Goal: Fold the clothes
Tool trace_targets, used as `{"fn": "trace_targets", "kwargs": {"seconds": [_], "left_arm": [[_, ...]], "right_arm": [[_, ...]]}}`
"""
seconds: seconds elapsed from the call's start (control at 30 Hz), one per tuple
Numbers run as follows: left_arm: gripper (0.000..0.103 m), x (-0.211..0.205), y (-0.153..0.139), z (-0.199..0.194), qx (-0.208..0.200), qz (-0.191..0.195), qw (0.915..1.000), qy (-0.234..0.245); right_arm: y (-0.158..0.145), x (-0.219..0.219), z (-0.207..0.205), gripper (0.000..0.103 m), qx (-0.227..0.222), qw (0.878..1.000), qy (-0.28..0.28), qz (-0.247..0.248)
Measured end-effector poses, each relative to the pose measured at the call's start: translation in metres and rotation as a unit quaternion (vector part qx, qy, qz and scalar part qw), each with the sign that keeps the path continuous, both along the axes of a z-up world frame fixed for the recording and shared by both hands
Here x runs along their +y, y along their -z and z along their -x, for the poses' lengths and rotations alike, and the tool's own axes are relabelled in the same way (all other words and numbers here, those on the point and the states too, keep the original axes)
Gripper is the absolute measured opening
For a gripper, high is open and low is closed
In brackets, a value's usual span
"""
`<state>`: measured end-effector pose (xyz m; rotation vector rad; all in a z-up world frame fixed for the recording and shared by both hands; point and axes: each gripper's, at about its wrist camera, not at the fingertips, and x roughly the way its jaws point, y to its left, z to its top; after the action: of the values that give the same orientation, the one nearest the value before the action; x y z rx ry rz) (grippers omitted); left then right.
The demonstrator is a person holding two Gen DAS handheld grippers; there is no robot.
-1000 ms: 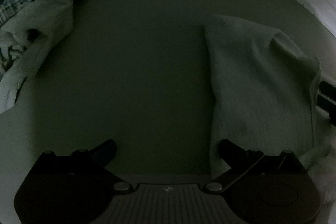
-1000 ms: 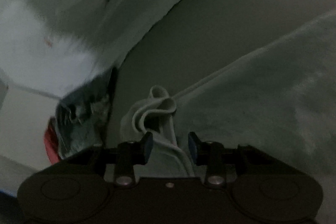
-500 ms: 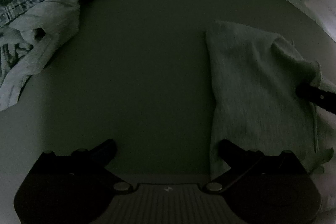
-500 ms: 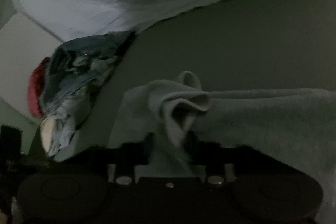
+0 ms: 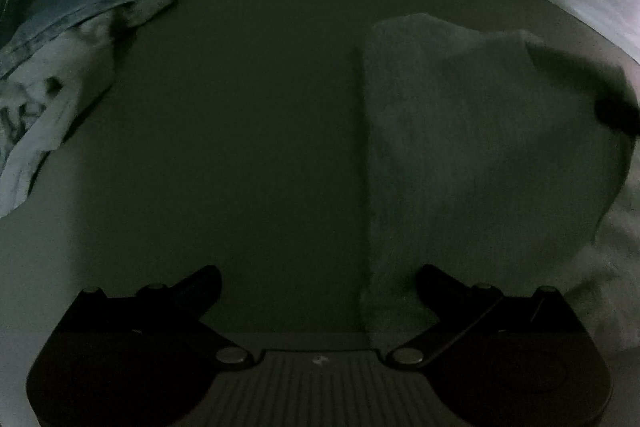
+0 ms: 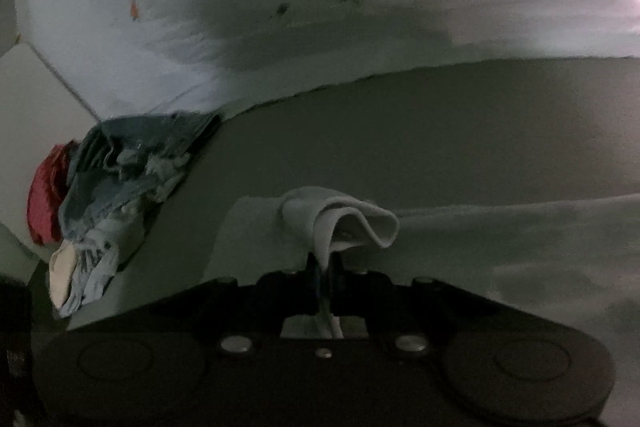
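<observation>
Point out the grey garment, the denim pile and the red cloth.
grey garment (image 6: 340, 219), right wrist view, on its pinched, lifted fold.
denim pile (image 6: 132, 163), right wrist view, on its blue top.
red cloth (image 6: 44, 195), right wrist view, on its middle.

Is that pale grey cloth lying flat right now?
No. The right gripper pinches one edge of the grey cloth, lifting it into a curled flap.

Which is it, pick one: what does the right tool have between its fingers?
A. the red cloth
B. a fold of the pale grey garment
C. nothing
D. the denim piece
B: the right tool is shut on a raised fold of the pale grey garment; the denim piece lies apart in the pile.
</observation>
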<state>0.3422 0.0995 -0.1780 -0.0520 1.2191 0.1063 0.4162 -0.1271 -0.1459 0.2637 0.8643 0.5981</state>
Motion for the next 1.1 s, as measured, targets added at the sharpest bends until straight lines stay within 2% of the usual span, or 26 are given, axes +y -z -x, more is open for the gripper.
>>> {"fn": "trace_targets", "kwargs": {"seconds": [0.13,0.2,0.33,0.4,0.43,0.5,0.57,0.67,0.83,0.87,0.9,0.93,1.0,1.1], "left_arm": [[0.103,-0.017,0.006,0.022,0.006,0.018,0.9998,0.009],[0.103,-0.022,0.007,0.033,0.008,0.021,0.9997,0.013],[0.103,-0.023,0.012,0.036,0.006,0.028,0.9995,0.010],[0.103,-0.032,0.008,0.035,0.008,0.027,0.9996,0.002],[0.103,-0.036,0.005,0.036,0.007,0.030,0.9995,-0.004],[0.103,-0.035,0.004,0.037,0.003,0.033,0.9994,-0.014],[0.103,-0.035,0.005,0.039,-0.002,0.035,0.9992,-0.019],[0.103,-0.045,0.003,0.037,-0.005,0.029,0.9994,-0.017],[0.103,-0.049,0.005,0.036,-0.007,0.030,0.9994,-0.018],[0.103,-0.031,0.010,0.029,-0.009,0.030,0.9994,-0.015],[0.103,-0.026,0.012,0.028,-0.011,0.030,0.9994,-0.013],[0.103,-0.024,0.013,0.029,-0.012,0.030,0.9994,-0.010],[0.103,-0.022,0.015,0.030,-0.013,0.032,0.9994,-0.005],[0.103,-0.019,0.015,0.030,-0.014,0.035,0.9993,-0.001]], "right_arm": [[-0.015,-0.032,-0.001,0.004,-0.001,1.000,0.021,0.012],[-0.020,-0.042,-0.001,0.004,-0.005,0.999,0.026,0.038],[-0.009,-0.054,-0.007,0.006,0.016,0.996,0.037,0.075],[0.005,-0.055,-0.007,0.019,0.022,0.994,0.059,0.092],[0.011,-0.057,-0.005,0.022,0.031,0.993,0.067,0.093],[0.022,-0.068,0.000,0.028,0.058,0.993,0.079,0.058],[0.032,-0.083,0.008,0.045,0.088,0.991,0.103,-0.006],[0.052,-0.094,0.025,0.048,0.132,0.979,0.137,-0.068],[0.080,-0.080,0.040,0.047,0.168,0.971,0.113,-0.131],[0.082,-0.075,0.040,0.042,0.170,0.970,0.106,-0.140],[0.083,-0.070,0.039,0.019,0.178,0.967,0.096,-0.151],[0.084,-0.065,0.037,0.005,0.189,0.964,0.089,-0.162],[0.075,-0.063,0.035,0.005,0.200,0.960,0.087,-0.177],[0.044,-0.072,0.041,0.004,0.185,0.956,0.090,-0.209]]}}
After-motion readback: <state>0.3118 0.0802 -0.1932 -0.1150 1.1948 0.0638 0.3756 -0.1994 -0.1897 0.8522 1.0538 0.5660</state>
